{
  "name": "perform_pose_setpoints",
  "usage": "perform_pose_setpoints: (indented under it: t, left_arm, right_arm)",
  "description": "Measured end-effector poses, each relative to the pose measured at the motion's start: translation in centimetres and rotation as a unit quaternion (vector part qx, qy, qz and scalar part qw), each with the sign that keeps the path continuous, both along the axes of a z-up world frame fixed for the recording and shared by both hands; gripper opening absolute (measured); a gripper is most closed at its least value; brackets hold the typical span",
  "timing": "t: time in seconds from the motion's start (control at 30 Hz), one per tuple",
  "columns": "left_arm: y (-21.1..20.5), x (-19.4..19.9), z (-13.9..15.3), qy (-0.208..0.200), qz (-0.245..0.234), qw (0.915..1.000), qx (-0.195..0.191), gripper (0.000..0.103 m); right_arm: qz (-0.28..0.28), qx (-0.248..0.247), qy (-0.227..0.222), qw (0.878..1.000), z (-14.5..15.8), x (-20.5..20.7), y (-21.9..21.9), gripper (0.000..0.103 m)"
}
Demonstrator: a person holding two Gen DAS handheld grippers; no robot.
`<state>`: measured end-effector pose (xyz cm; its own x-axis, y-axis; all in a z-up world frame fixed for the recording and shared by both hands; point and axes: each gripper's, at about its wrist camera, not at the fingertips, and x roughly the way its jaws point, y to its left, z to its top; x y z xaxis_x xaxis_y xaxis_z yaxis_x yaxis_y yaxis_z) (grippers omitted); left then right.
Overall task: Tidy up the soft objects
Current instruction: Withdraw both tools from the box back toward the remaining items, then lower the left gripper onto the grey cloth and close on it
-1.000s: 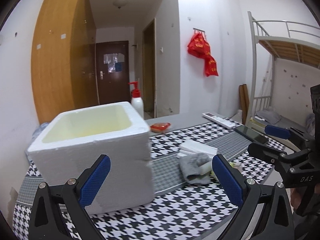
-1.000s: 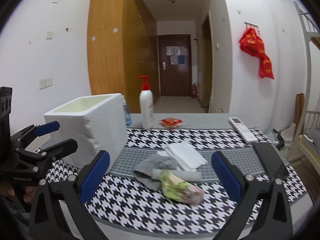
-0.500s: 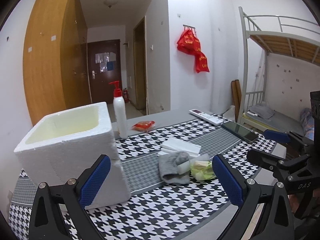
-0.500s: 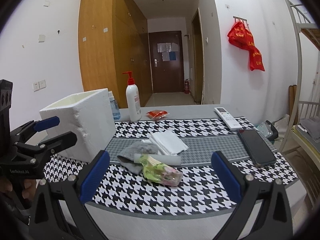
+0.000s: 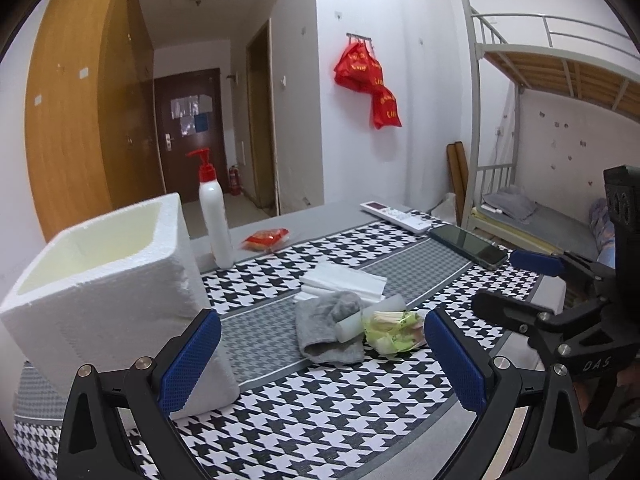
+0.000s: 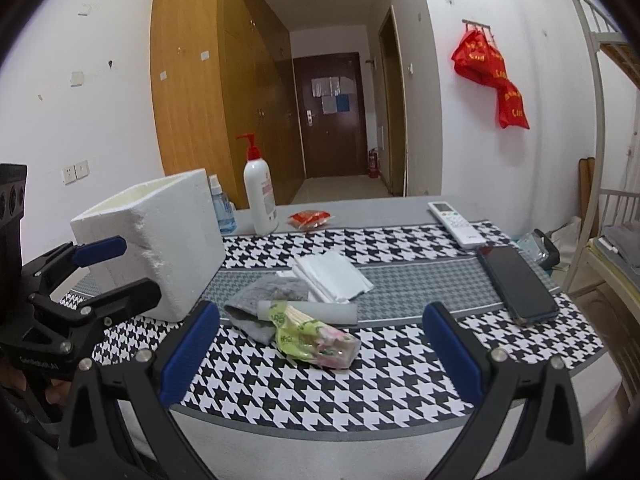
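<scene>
A pile of soft things lies mid-table: a grey sock (image 5: 326, 328) (image 6: 260, 300), a white foam roll (image 5: 372, 314) (image 6: 320, 311), a green snack packet (image 5: 394, 330) (image 6: 316, 338) and folded white tissues (image 5: 342, 280) (image 6: 332, 276). A white foam box (image 5: 100, 280) (image 6: 156, 240) stands open-topped at the table's left. My left gripper (image 5: 320, 364) hangs open near the table's front, short of the pile, nothing between its blue pads. My right gripper (image 6: 320, 360) is open too, just before the packet. Each gripper shows at the other view's edge, the right gripper (image 5: 560, 292) and the left gripper (image 6: 80, 280).
A red-pump lotion bottle (image 6: 260, 196), a small spray bottle (image 6: 222, 208) and a red packet (image 6: 310, 218) stand at the back. A remote (image 6: 456, 224) and a phone (image 6: 516, 284) lie right. A bunk bed (image 5: 552, 128) is beyond the houndstooth table (image 6: 360, 392).
Both grippers have drawn back and turned right. The foam box slid left in the left wrist view, and the pile now sits between its fingers. Nothing on the table moved.
</scene>
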<state>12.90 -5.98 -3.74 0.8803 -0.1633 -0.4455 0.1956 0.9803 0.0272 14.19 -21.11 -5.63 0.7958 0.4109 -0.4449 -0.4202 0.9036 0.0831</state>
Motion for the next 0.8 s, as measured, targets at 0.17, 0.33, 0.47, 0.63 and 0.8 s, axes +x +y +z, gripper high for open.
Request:
perform_pose_setpoints:
  t: [0.17, 0.33, 0.47, 0.63, 0.8]
  left_arm:
    - [-0.1, 1.1, -0.7, 0.017, 0.0, 0.9998, -0.004, 0.102]
    - [-0.5, 2.1, -1.3, 0.035, 0.002, 0.9994, -0.003, 0.102]
    - [-0.6, 2.8, -1.7, 0.046, 0.005, 0.9989, 0.0, 0.102]
    - [-0.7, 4.0, -2.2, 0.063, 0.008, 0.9979, -0.009, 0.102]
    - [-0.9, 4.7, -2.3, 0.067, 0.013, 0.9977, -0.005, 0.102]
  right_arm:
    - [0.006, -0.012, 0.011, 1.0, -0.7, 0.9, 0.2, 0.103]
    - [0.005, -0.016, 0.025, 1.0, -1.4, 1.9, -0.1, 0.103]
    - [0.015, -0.013, 0.032, 0.999, -1.9, 2.4, -0.2, 0.103]
    - [0.018, -0.022, 0.044, 0.999, -2.6, 3.1, 0.2, 0.103]
    - [0.019, -0.023, 0.05, 0.998, -3.0, 3.4, 0.1, 0.103]
